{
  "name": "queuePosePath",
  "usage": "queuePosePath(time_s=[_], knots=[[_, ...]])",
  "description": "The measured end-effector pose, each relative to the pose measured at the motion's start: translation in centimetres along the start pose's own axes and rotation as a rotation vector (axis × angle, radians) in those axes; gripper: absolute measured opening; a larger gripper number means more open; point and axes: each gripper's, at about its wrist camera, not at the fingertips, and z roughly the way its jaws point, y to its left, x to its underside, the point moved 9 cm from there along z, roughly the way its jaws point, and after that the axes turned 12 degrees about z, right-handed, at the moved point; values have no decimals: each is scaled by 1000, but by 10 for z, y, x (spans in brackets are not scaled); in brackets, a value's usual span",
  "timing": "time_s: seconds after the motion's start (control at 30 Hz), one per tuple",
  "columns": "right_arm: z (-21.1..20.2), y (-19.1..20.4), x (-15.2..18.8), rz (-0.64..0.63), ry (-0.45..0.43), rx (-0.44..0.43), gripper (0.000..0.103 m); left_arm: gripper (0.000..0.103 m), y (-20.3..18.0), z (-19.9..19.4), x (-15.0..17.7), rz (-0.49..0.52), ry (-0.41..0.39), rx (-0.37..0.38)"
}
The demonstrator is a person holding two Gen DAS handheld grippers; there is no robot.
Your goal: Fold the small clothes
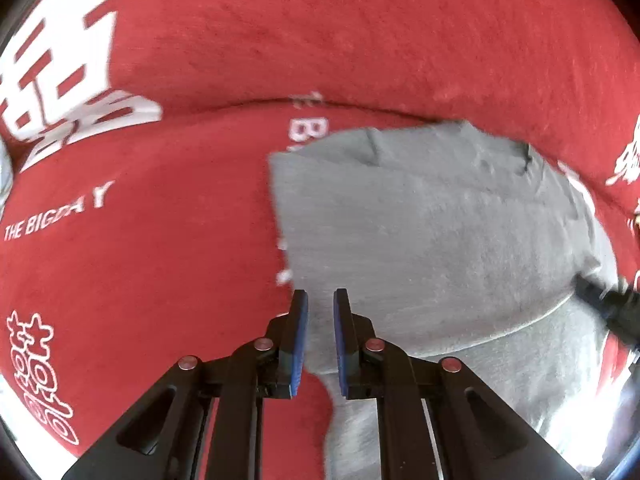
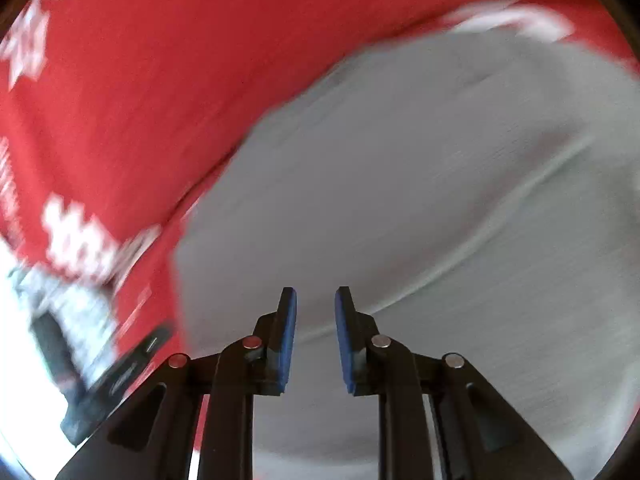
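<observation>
The grey garment (image 1: 432,232) lies partly folded on the red printed cloth (image 1: 152,248); left gripper (image 1: 321,300) hovers at its left edge, right gripper (image 2: 316,300) over its middle, both with jaws spread and pinching nothing.

surface: red cloth (image 1: 360,40) with white printed characters, fills both views | lettering: "THE BIGDAY" (image 1: 56,216) at left of the left wrist view | crease: one fold line runs across cloth | right wrist view: motion-blurred, print illegible
</observation>
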Motion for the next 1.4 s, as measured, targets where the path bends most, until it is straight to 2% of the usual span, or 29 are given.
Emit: queuePosePath(time_s=[0.03, 0.07, 0.1, 0.17, 0.23, 0.27, 0.3, 0.57, 0.6, 0.67, 0.73, 0.77, 0.8, 0.93, 1.0, 1.03, 1.07, 1.1, 1.13, 1.2, 1.4], knots=[[-7, -20, -18, 37, -49, 51, 41, 13, -3, 5, 1, 3, 14, -4], [-11, -33, -28, 64, -75, 79, 59, 13, -5, 13, 5, 1, 36, -8], [-13, -45, -38, 94, -93, 98, 65, 13, -6, 17, 7, -3, 41, -11], [-9, -67, -52, 183, -85, 91, 65, 13, -6, 17, 7, -5, 20, -21], [-4, -78, -60, 231, -77, 58, 50, 13, -7, 17, 7, 3, 22, -30], [-4, -80, -65, 226, -84, 66, 19, 13, -8, 17, 7, 7, 24, -34], [-3, -80, -66, 221, -82, 67, 8, 13, -9, 17, 7, 12, 25, -37], [-7, -91, -57, 220, -83, 146, 7, 14, -13, 15, 7, 15, 35, -50], [-10, -95, -55, 223, -70, 141, 13, 14, -14, 14, 7, 13, 43, -50], [-16, -100, -48, 227, -41, 128, 16, 14, -13, 12, 7, 5, 53, -52], [-24, -104, -35, 204, -11, 121, 34, 14, -14, 8, 7, 3, 59, -57], [-28, -106, -29, 190, -4, 121, 48, 14, -15, 5, 8, 4, 62, -56], [-32, -106, -23, 174, 2, 123, 54, 14, -17, 3, 10, 4, 66, -49], [-43, -104, 10, 114, 46, 117, 55, 14, -25, -6, 18, -2, 85, -26], [-45, -102, 26, 95, 67, 109, 62, 14, -31, -12, 24, -9, 84, -10], [-47, -100, 34, 80, 73, 106, 64, 17, -33, -13, 26, -10, 84, -7], [-50, -100, 40, 68, 75, 105, 65, 30, -35, -16, 28, -10, 84, -7], [-52, -99, 47, 56, 77, 102, 67, 85, -37, -19, 31, -10, 81, -12], [-52, -97, 51, 50, 78, 98, 68, 101, -37, -22, 33, -11, 76, -31], [-54, -94, 60, 45, 81, 79, 73, 102, -41, -31, 34, 15, 53, -67], [-63, -105, 74, 82, 81, 39, 73, 102, -63, -46, 36, 86, 65, -62]])
